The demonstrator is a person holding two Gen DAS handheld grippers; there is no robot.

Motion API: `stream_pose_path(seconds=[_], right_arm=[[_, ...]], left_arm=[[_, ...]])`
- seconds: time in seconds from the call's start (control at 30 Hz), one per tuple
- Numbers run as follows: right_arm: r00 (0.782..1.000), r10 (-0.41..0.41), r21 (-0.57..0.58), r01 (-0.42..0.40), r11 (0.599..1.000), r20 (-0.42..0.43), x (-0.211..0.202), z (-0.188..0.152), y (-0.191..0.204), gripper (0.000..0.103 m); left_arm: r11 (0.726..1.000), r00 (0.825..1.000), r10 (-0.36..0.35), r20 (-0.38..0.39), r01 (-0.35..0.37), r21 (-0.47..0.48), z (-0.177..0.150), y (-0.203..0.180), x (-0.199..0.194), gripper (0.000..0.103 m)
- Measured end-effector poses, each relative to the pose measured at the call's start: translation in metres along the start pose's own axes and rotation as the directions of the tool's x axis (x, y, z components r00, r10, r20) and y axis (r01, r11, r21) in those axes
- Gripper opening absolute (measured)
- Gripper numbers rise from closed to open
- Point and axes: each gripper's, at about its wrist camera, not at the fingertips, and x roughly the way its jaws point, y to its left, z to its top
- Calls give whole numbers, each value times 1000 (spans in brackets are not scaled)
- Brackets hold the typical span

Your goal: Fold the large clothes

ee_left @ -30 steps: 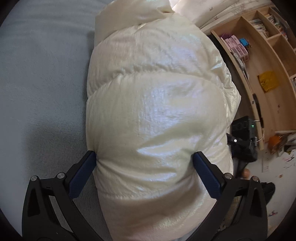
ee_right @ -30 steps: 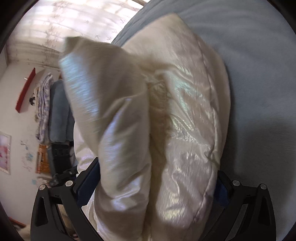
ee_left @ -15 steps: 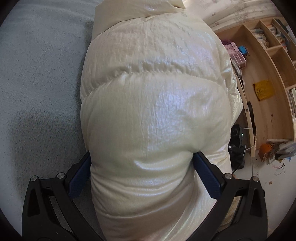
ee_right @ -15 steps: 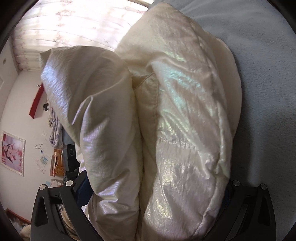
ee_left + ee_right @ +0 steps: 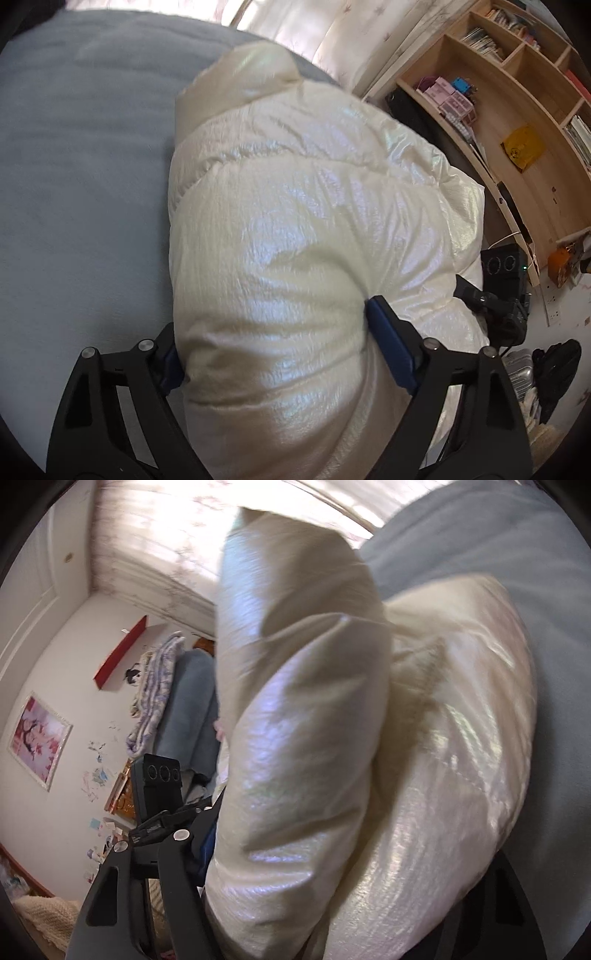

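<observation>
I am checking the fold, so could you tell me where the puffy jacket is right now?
The cream puffy jacket fills the middle of the left wrist view, pinched by the left gripper, grey bedspread to its left, wooden shelf to its right.

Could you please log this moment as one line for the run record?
stage: mid-fold | left gripper: shut on puffer jacket | right gripper: shut on puffer jacket, fingertips hidden | surface: grey-blue bed
</observation>
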Motion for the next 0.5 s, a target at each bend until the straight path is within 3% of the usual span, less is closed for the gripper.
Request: stream_pose_path(seconds=[0.17,0.27,0.5], right_arm=[[999,32,-131,-31,991,-1,30,14,64,72],[999,49,-196,-48,979,-1,55,29,95,72],[994,107,-264,-102,959,2,158,77,131,71]], left_arm=[[1000,999,9,54,-9,12,18,11,-55,81],[1000,995,4,95,-5,10,44,27,-108,80],[998,970,58,236,-64,16,114,107,-192,77]])
